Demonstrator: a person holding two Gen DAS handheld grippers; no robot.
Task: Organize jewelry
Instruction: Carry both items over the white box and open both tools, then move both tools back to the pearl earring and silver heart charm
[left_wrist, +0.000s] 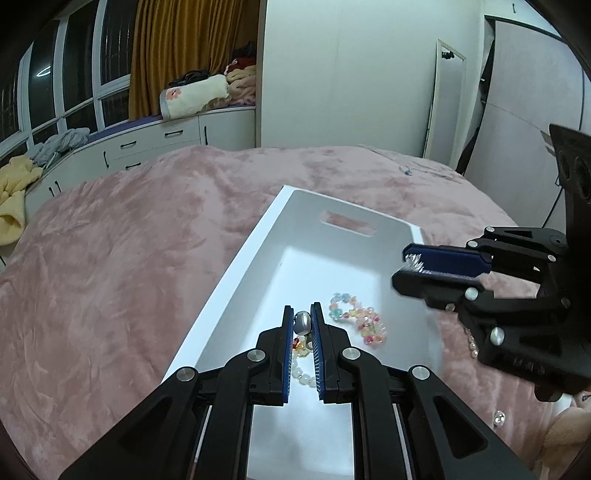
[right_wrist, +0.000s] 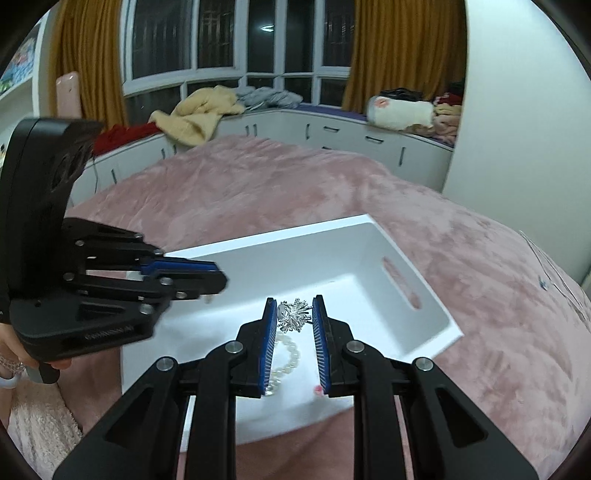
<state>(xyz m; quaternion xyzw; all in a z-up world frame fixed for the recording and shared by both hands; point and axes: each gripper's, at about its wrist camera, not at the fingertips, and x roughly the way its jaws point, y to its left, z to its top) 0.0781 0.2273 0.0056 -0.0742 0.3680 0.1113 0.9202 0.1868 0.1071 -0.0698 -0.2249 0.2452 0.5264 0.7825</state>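
Note:
A white bin (left_wrist: 236, 266) lies on a pink bed, also in the right wrist view (right_wrist: 436, 295). My left gripper (left_wrist: 303, 314) is shut on a grey pearl earring (left_wrist: 302, 322) just above the bin floor; it shows from the side in the right wrist view (right_wrist: 218, 277). My right gripper (right_wrist: 294, 308) is shut on a spiky silver brooch (right_wrist: 293, 314) over the bin; it shows in the left wrist view (left_wrist: 402, 264). A pastel bead bracelet (left_wrist: 356, 319) and white beads (left_wrist: 301, 374) lie in the bin. A pearl bracelet (right_wrist: 286, 354) hangs below the brooch.
The pink blanket (left_wrist: 129, 258) surrounds the bin. A pearl strand (left_wrist: 472, 345) and a clear bead (left_wrist: 498, 418) lie on the blanket right of the bin. White cabinets (right_wrist: 332, 136) with piled clothes stand behind the bed. A hand (right_wrist: 22, 354) holds the left gripper.

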